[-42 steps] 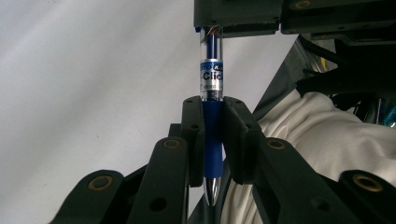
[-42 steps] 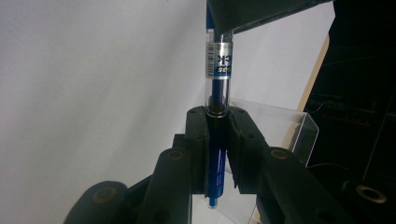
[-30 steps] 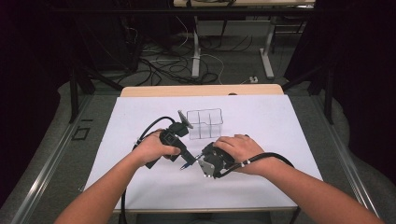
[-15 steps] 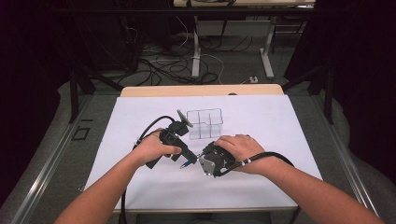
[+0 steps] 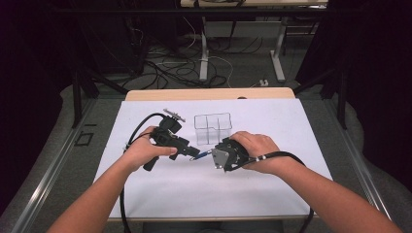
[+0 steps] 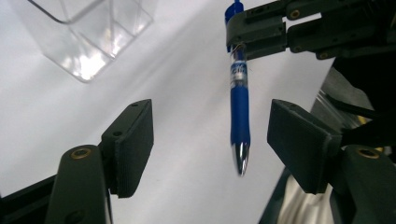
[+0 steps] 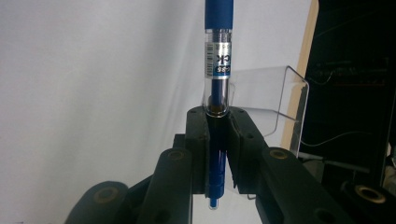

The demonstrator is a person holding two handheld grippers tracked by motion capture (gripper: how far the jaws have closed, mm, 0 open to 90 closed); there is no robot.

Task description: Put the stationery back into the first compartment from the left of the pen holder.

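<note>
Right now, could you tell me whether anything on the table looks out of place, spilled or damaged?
Nothing stands out. The blue pen is clamped at one end by the right hand-held gripper; the left hand-held gripper has just been opening, its pads clear of the pen's tip. The clear divided container stands upright and empty on the white table cover.

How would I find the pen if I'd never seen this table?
Look at the white table, in front of the clear box. Between the two hands, the right gripper pinches a thin blue pen: the only blue thing there, with a shiny silver tip.
</note>
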